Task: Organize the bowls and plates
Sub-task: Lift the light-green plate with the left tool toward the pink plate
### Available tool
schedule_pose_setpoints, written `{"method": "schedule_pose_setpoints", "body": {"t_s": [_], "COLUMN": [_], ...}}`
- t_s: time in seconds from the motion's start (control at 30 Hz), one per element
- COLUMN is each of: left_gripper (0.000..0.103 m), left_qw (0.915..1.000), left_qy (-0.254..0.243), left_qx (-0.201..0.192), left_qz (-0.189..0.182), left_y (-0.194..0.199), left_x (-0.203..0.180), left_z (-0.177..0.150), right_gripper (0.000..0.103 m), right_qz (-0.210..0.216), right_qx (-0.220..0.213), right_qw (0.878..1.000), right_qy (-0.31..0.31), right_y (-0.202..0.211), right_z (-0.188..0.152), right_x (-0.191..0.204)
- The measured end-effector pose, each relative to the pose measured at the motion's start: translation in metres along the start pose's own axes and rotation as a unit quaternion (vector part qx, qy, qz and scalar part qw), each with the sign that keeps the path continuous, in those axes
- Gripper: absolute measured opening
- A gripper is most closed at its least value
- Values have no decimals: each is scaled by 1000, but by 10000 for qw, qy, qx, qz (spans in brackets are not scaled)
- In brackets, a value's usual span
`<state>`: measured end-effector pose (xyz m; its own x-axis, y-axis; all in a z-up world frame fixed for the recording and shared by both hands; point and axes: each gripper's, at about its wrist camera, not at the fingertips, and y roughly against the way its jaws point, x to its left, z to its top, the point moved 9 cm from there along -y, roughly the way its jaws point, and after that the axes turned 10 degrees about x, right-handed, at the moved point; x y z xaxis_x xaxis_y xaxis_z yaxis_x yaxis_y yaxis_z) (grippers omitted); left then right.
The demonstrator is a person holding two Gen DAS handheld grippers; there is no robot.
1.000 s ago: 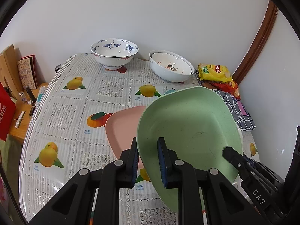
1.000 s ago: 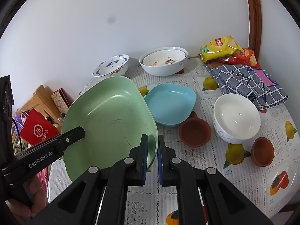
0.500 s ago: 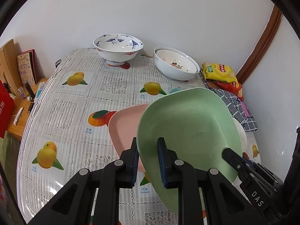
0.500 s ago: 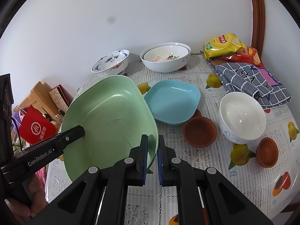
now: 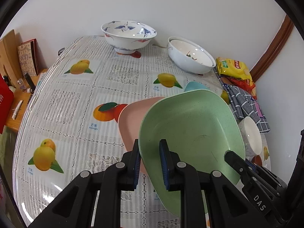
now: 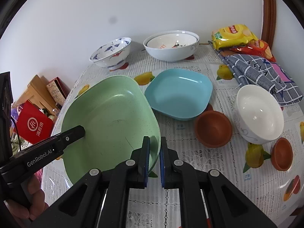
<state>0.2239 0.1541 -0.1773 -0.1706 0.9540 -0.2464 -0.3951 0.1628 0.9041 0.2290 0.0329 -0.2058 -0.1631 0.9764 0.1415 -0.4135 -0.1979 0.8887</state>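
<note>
1. Gripping opposite rims, left gripper (image 5: 149, 163) and right gripper (image 6: 154, 158) clamp the speckled, rounded-square green plate (image 6: 110, 121).
2. Plate tilts above glossy fruit-print tablecloth (image 5: 76, 98), overlapping smooth pink plate (image 5: 131, 119).

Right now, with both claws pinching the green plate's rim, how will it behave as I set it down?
The green plate looks like stiff, light plastic, so it probably won't sag. Its matte, speckled surface should grip the pads. Held by opposite rims in the left claw and right claw, it might tip if one releases first.
</note>
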Motion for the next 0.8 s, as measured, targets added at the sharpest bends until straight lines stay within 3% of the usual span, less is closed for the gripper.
{"method": "schedule_pose_setpoints", "body": {"t_s": [0.53, 0.8], "left_gripper": [19, 19], "left_qw": [9991, 9991], "left_qy": [256, 260], "left_qx": [287, 293], "left_qz": [155, 168], "left_y": [-41, -51], "left_x": [34, 40], "left_z": [14, 26], "right_gripper": [10, 14], "right_qz": [137, -38], "right_qx": [497, 437], "right_qw": [9986, 9984], "right_qy": [99, 354], "right_y": [-60, -66], "right_z": [5, 13], "right_x": [15, 23]}}
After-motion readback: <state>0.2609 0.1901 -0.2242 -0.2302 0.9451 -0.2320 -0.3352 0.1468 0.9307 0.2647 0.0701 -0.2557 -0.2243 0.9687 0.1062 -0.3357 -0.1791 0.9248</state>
